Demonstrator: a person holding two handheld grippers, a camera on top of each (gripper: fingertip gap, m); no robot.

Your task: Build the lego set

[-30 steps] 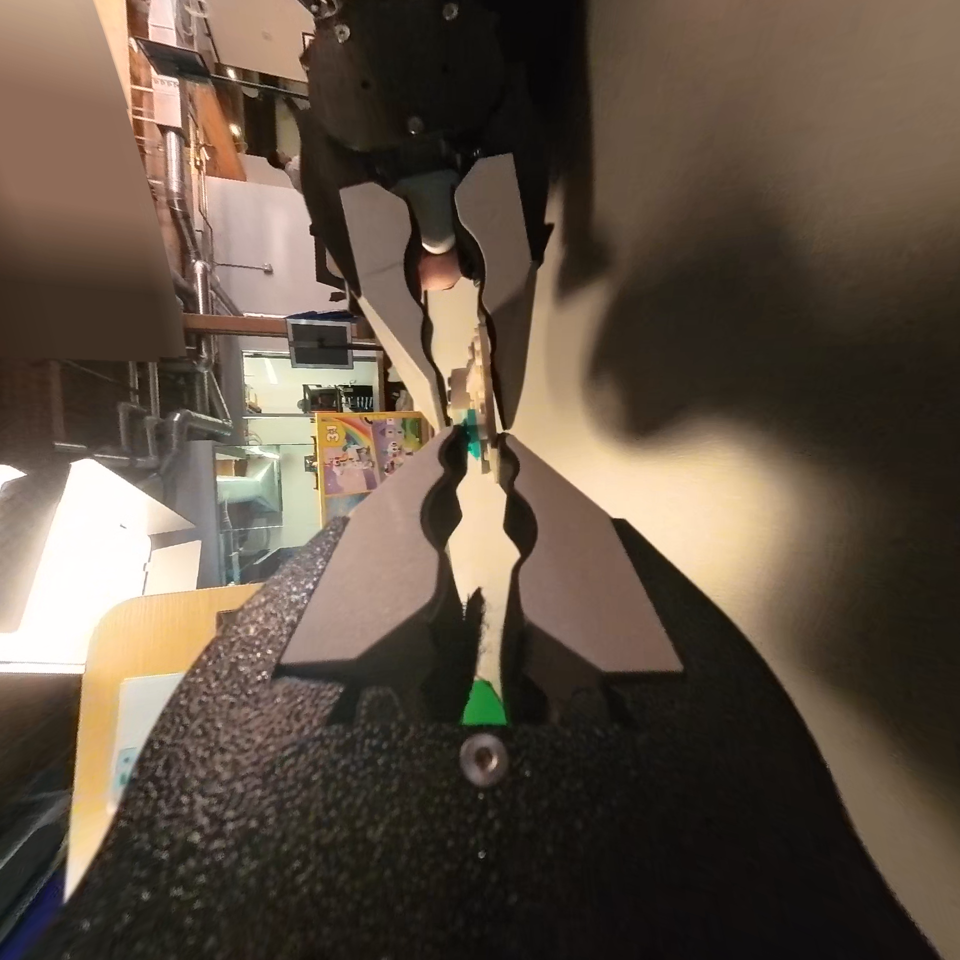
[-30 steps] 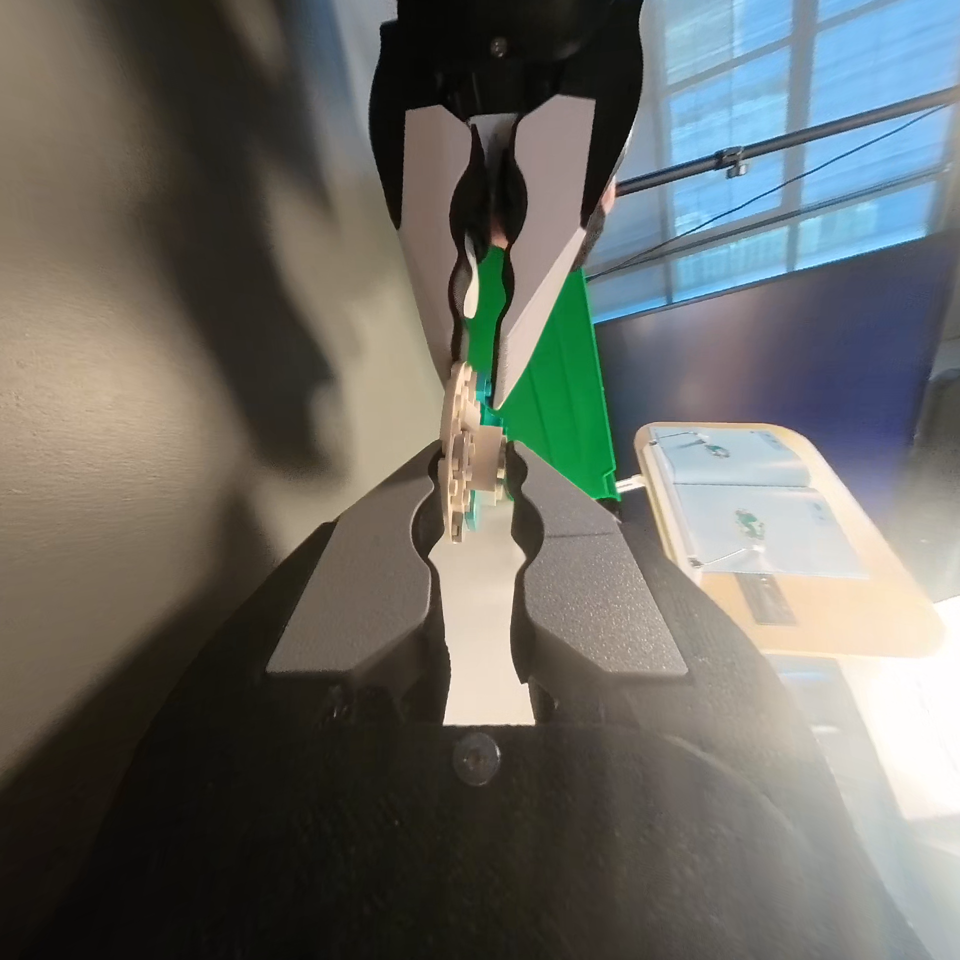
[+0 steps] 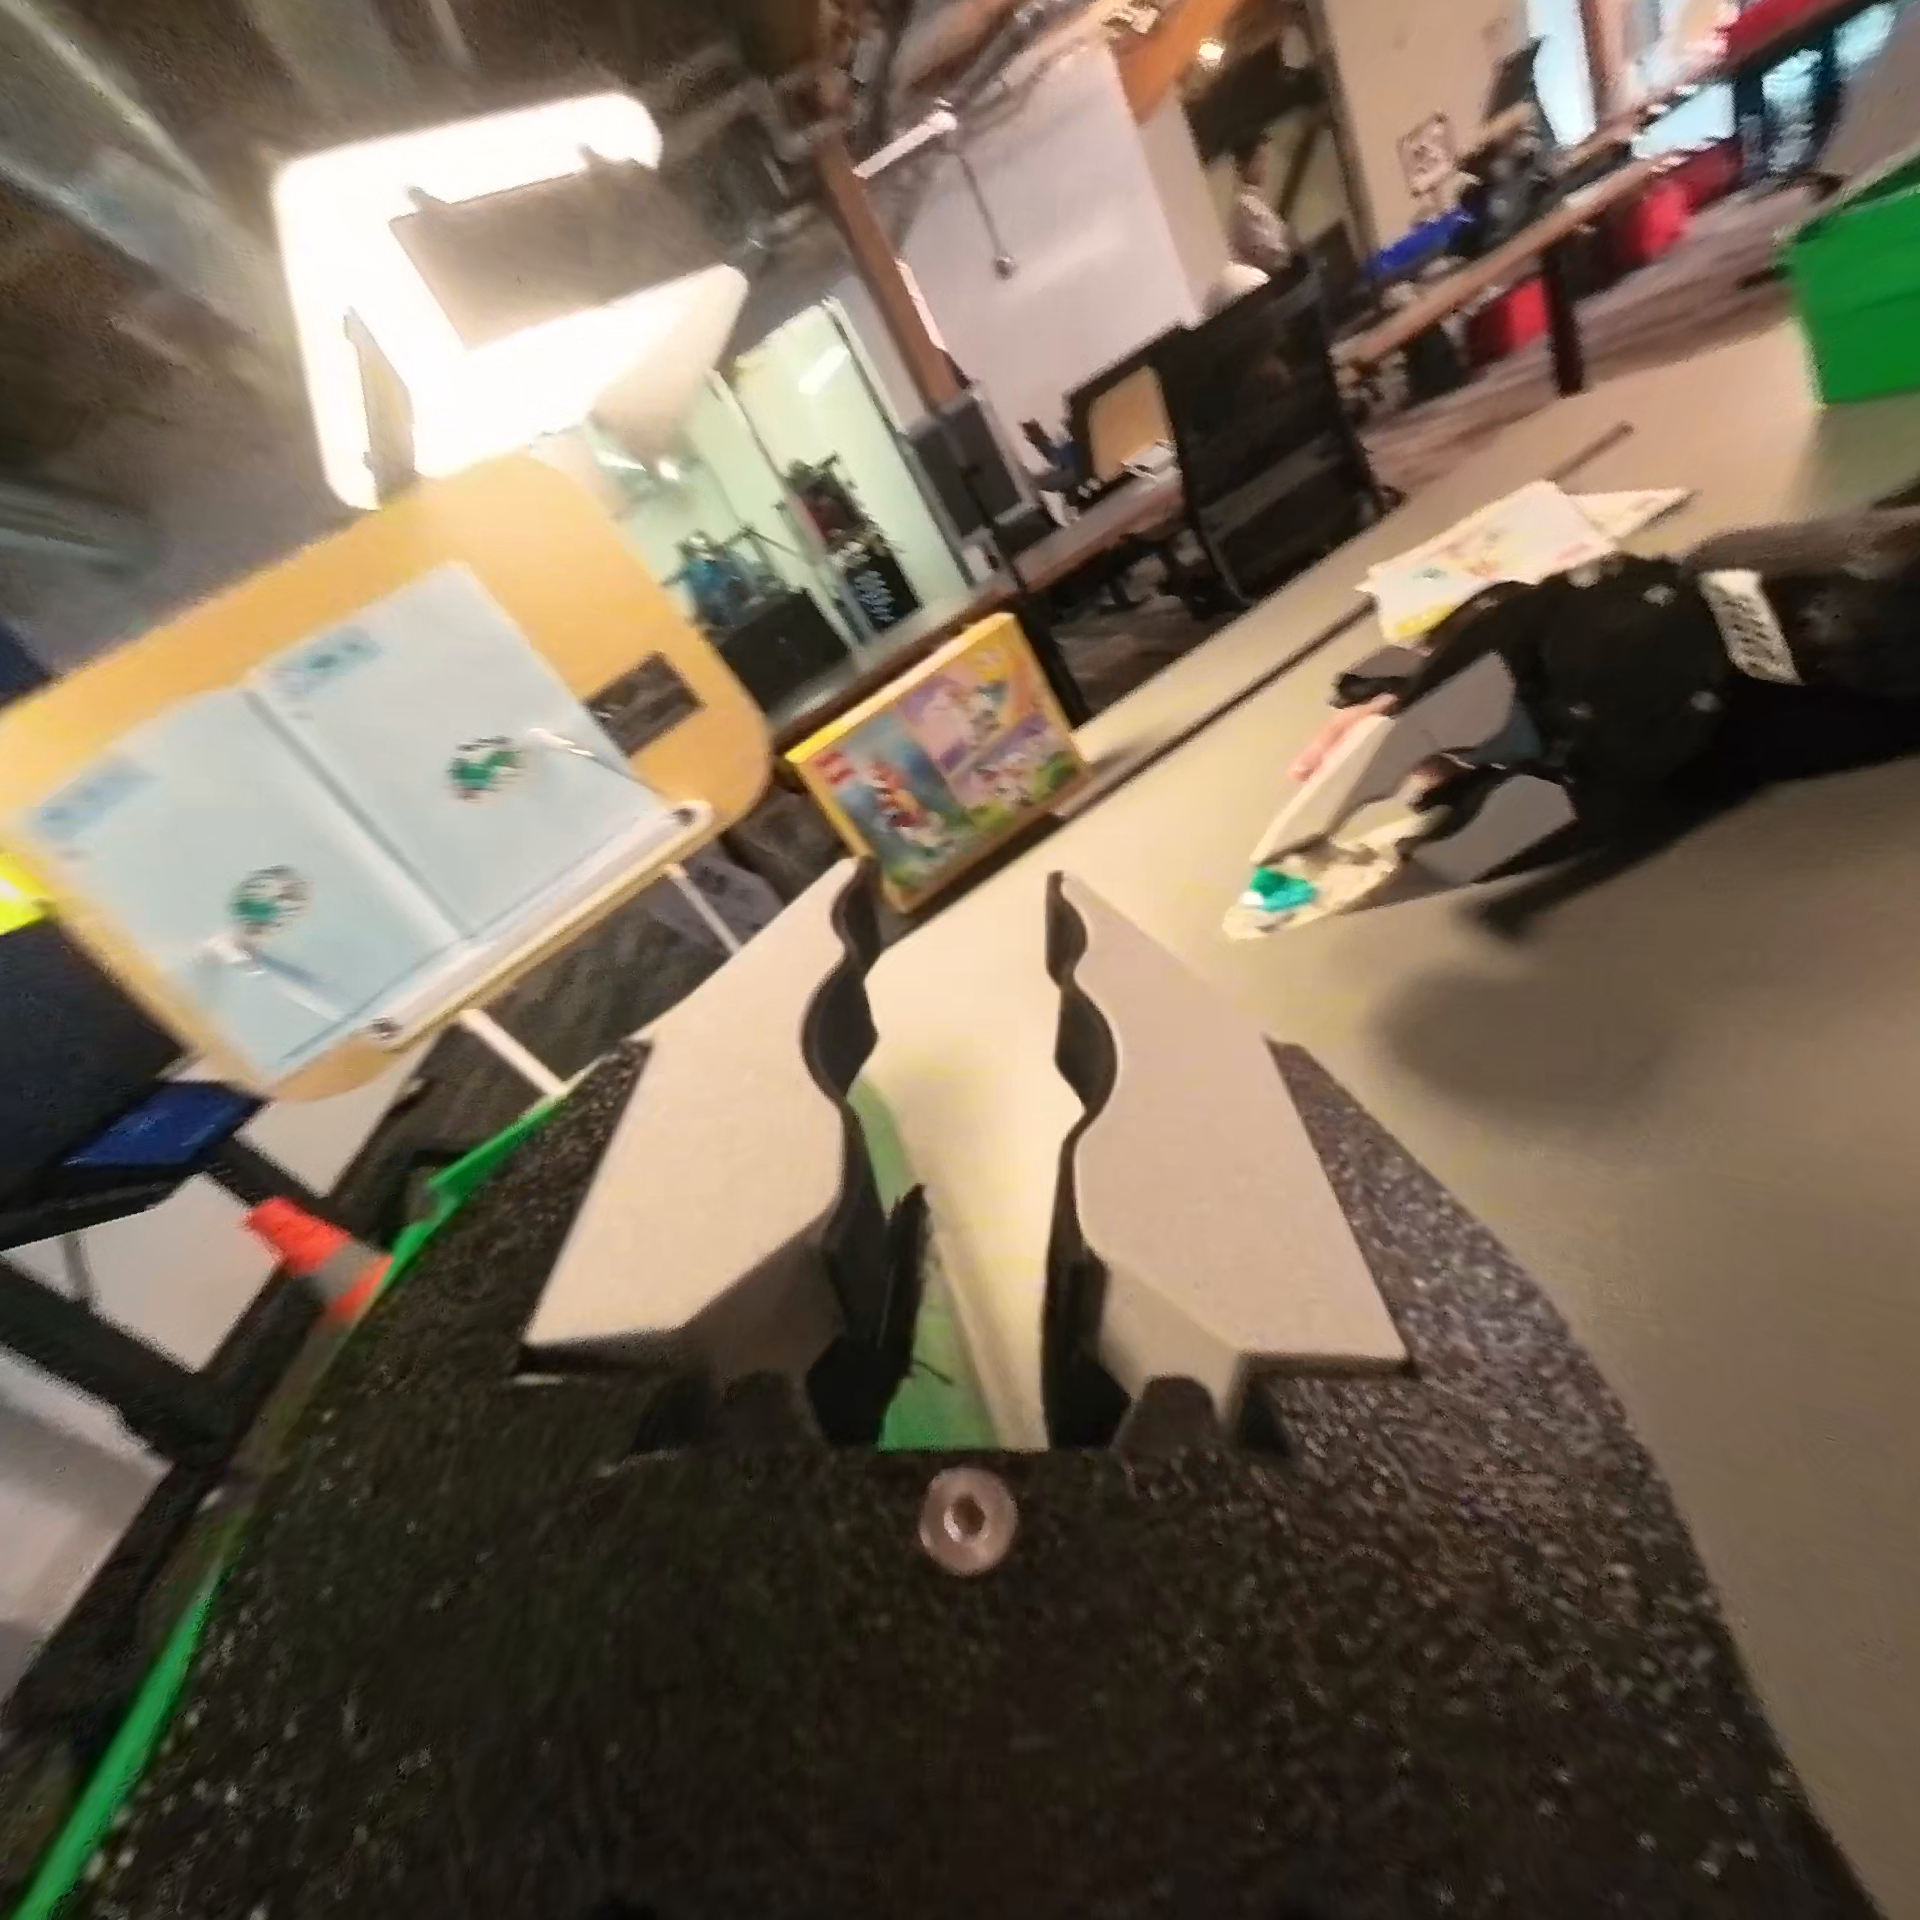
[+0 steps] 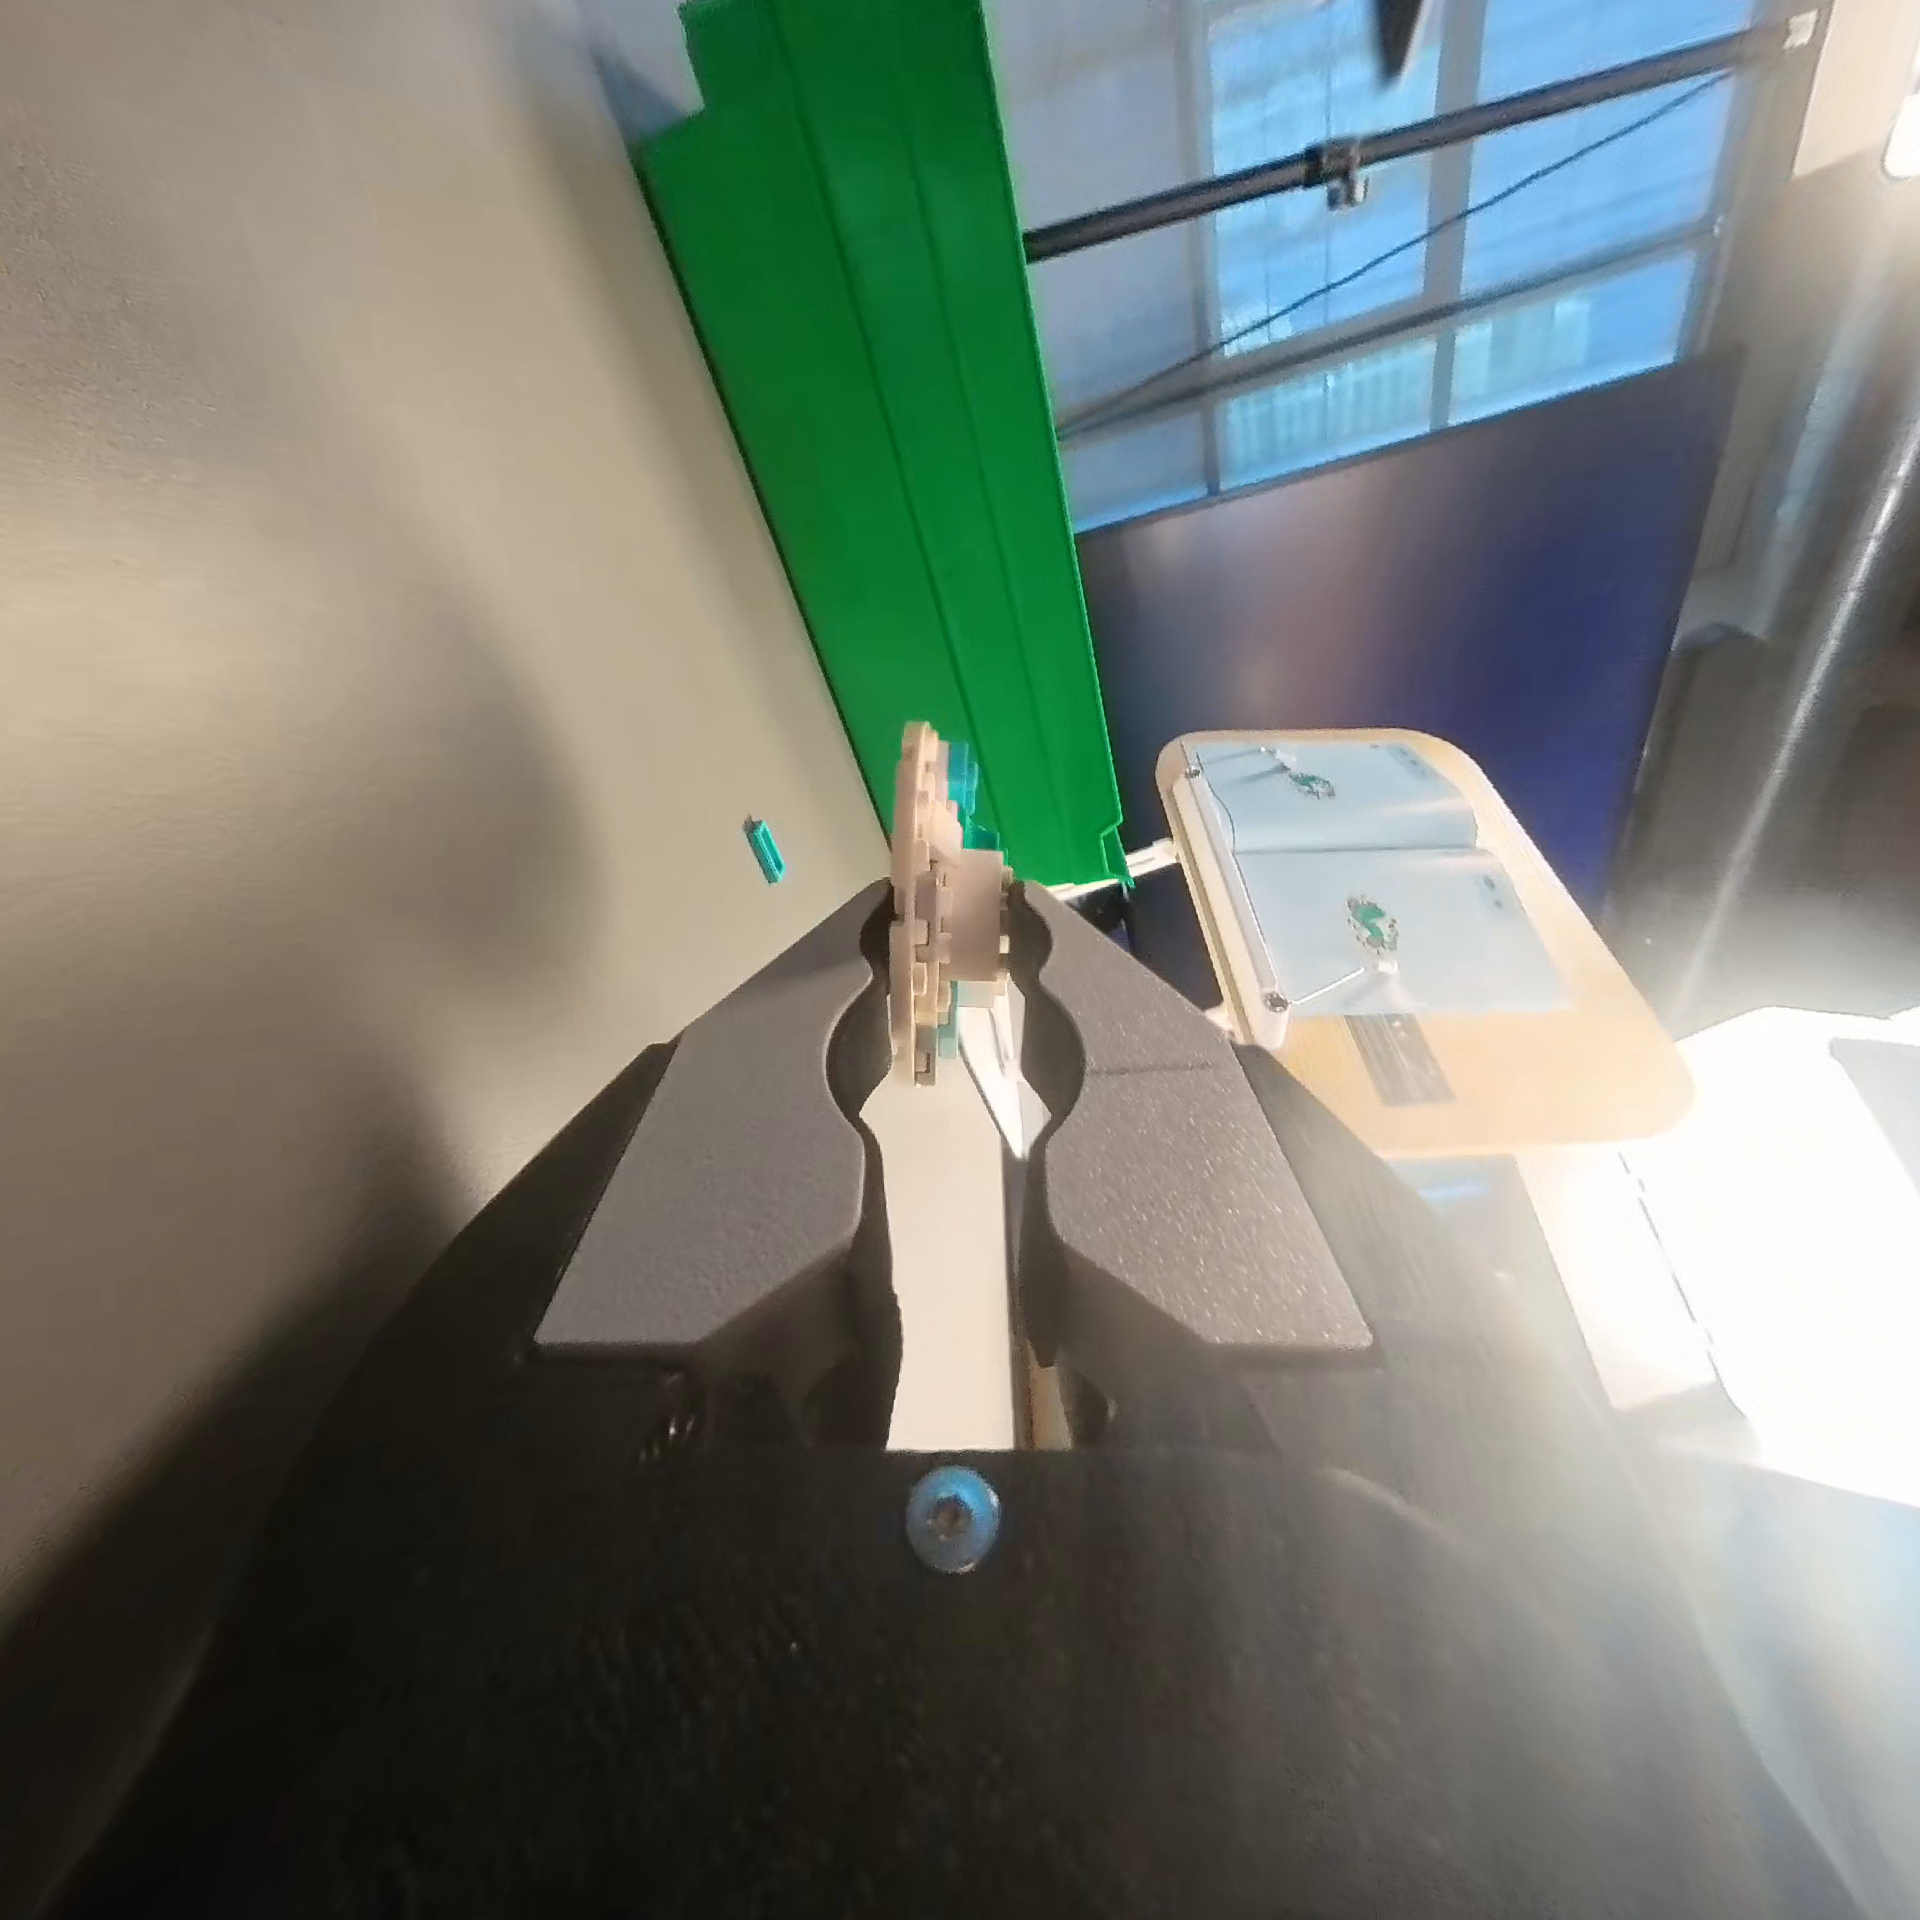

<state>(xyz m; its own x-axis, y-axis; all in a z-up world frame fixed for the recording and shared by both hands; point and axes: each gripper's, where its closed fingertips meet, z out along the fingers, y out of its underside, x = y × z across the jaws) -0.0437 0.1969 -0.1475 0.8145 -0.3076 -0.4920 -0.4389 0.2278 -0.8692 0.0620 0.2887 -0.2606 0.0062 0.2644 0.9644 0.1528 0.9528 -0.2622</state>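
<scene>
My right gripper [image 4: 951, 914] is shut on a flat tan lego assembly [image 4: 930, 894] with teal pieces on one face, held on edge above the grey table [image 4: 312, 623]. In the left wrist view the same assembly [image 3: 1314, 894] shows in the other gripper's fingers at the right. My left gripper [image 3: 961, 904] is open and empty, away from the assembly. A small teal lego piece [image 4: 764, 850] lies alone on the table beyond the right gripper.
A green bin [image 4: 904, 416] stands on the table, also showing in the left wrist view [image 3: 1860, 301]. An open instruction booklet sits on a wooden stand [image 3: 343, 821]. A yellow lego box [image 3: 935, 758] and loose papers [image 3: 1496, 551] lie farther off. Left tips to right tips: about 20 centimeters.
My left gripper has let go of the assembly, opened and pulled away to the side. The right gripper still holds the assembly alone.
</scene>
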